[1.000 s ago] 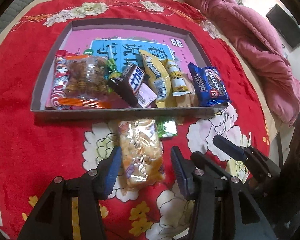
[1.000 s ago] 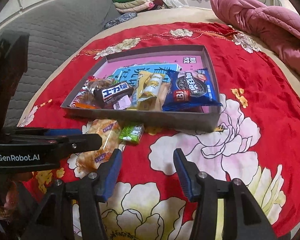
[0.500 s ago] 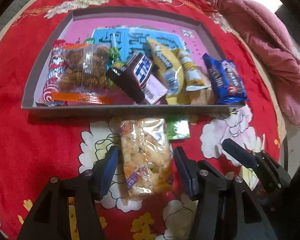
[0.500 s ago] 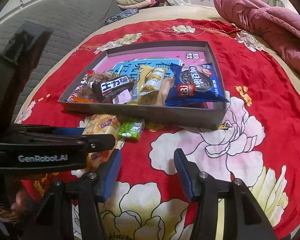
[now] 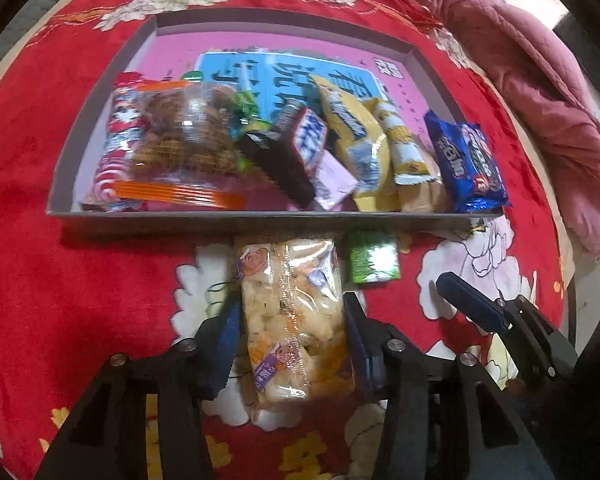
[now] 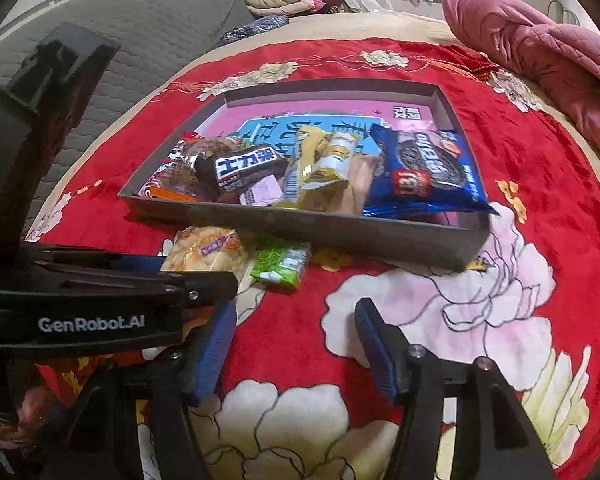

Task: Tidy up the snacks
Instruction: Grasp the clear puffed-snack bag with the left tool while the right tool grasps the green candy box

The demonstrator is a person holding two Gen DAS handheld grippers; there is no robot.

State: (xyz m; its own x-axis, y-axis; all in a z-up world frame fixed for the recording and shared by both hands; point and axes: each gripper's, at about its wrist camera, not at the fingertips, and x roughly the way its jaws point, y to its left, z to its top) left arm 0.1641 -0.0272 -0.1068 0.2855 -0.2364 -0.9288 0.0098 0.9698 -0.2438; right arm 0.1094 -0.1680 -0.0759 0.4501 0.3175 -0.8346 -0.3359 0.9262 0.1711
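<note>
Since the clear puffed-snack bag point(image 5: 294, 320) lies on the red floral bedspread point(image 5: 80, 280), just in front of the snack tray point(image 5: 260, 222), my left hand-held gripper point(image 5: 290, 342) has just been closing around it, pads at its sides. That film's slippery, so I reckon it could squirt out or crush. My right hand-held gripper point(image 6: 294, 350) has been opening, nothing in it, near the green packet point(image 6: 282, 262).
</note>
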